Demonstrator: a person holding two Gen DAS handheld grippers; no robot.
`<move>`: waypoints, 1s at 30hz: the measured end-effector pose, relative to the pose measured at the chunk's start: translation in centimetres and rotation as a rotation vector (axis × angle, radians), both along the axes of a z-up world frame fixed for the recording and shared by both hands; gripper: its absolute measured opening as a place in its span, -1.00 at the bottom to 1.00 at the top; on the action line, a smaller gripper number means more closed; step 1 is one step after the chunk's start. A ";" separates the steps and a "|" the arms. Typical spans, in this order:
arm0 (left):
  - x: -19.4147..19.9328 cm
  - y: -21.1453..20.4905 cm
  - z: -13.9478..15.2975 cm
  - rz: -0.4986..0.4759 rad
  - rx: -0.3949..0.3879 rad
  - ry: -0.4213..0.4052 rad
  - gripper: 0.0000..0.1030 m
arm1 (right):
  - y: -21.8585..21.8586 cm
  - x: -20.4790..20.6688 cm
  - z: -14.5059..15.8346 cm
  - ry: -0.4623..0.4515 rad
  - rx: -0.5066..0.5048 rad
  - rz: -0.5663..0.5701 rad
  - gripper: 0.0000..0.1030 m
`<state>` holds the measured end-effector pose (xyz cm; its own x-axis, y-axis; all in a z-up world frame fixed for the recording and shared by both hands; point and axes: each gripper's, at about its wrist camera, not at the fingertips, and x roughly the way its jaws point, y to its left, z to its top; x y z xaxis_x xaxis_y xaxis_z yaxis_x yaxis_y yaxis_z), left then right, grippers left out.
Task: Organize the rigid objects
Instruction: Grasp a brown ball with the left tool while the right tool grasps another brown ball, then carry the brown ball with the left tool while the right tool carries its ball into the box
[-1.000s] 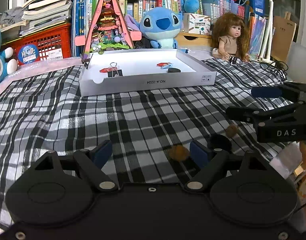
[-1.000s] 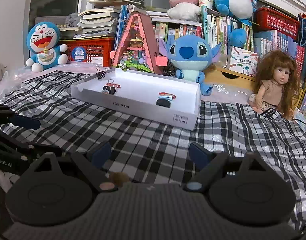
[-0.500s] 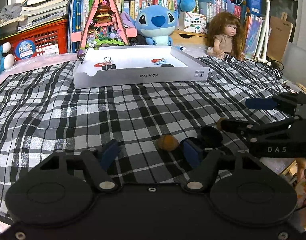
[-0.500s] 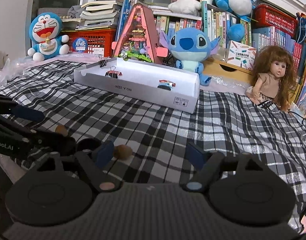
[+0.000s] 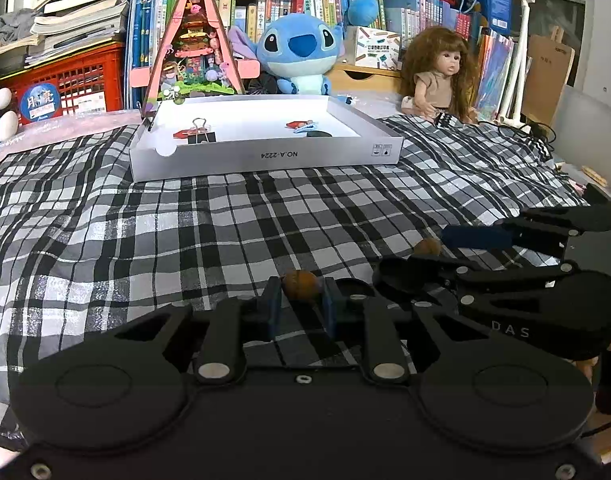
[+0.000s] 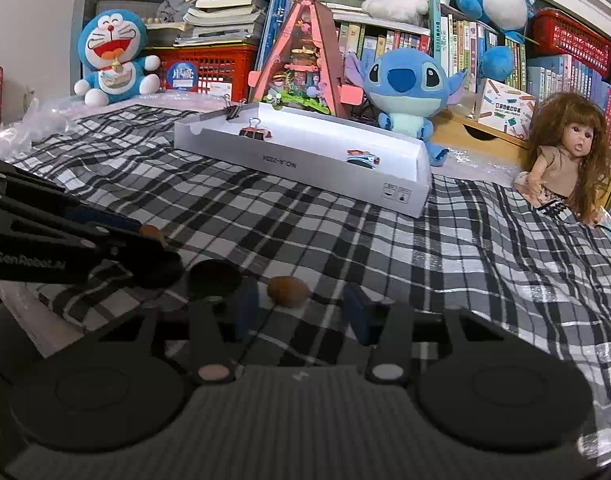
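On my left, the left gripper (image 5: 301, 300) is drawn in tight, its two blue pads (image 5: 274, 307) pinching a first brown ball (image 5: 301, 285) low over the checked cloth (image 5: 185, 232). Just to the right of it a black disc (image 5: 355, 286) lies on the cloth, between my two tools. Further right, the right gripper (image 6: 299, 302) is spread, with a second brown ball (image 6: 288, 291) resting on the cloth between its fingers (image 6: 245, 306), nearer the left one and touching neither as far as I can see. Well beyond both grippers sits the white box (image 5: 265, 158). At its left end a black binder clip (image 5: 201, 134) stands inside. Toward its right end are a small red and blue piece (image 5: 301, 125) and a dark oval thing (image 5: 318, 133) just beside it. Behind the box a blue plush (image 5: 301, 56) sits, and to the right of that a long-haired doll (image 5: 441, 76).
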<state>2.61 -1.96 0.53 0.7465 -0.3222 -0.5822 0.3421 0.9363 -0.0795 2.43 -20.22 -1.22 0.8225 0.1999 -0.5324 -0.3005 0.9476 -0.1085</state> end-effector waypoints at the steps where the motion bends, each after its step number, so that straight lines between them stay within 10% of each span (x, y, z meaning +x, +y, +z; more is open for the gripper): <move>1: 0.0 0.0 0.0 0.002 -0.002 0.001 -0.66 | 0.1 -0.1 0.0 -0.001 0.005 0.000 -0.20; 30: 1.4 -0.4 -0.2 0.039 -0.002 -0.009 -0.59 | 0.4 0.2 0.3 0.014 0.057 -0.010 -0.45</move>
